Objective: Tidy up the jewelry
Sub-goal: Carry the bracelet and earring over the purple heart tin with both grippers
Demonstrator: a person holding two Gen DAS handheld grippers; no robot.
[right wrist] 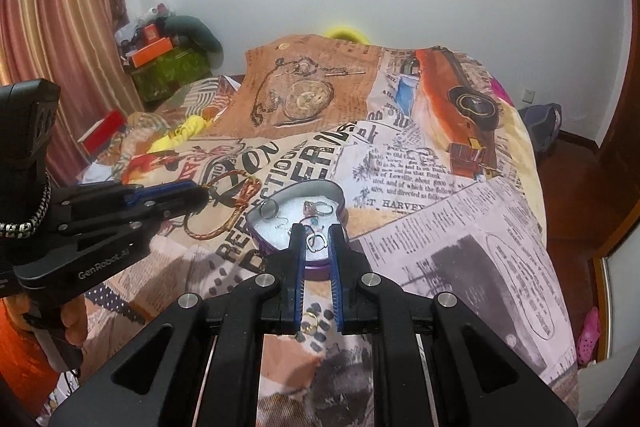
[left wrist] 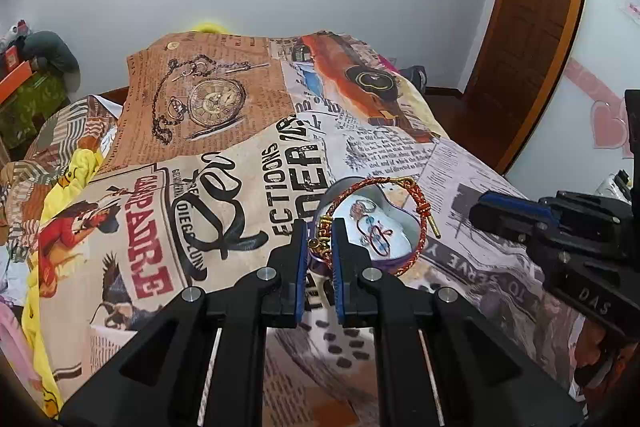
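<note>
One red braided bracelet [left wrist: 374, 223] hangs pinched in the left gripper [left wrist: 320, 239] above one heart-shaped tin [right wrist: 298, 215], while the right gripper [right wrist: 318, 241], narrowly parted, holds nothing.

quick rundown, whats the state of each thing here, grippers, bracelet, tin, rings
left gripper: shut on the braided bracelet, holding it up
braided bracelet: lifted, hanging near the tin
heart-shaped tin: open, no lid on, rings inside
right gripper: jaws slightly apart, above the tin
gold ring: loose on the bedspread, outside the tin
</note>
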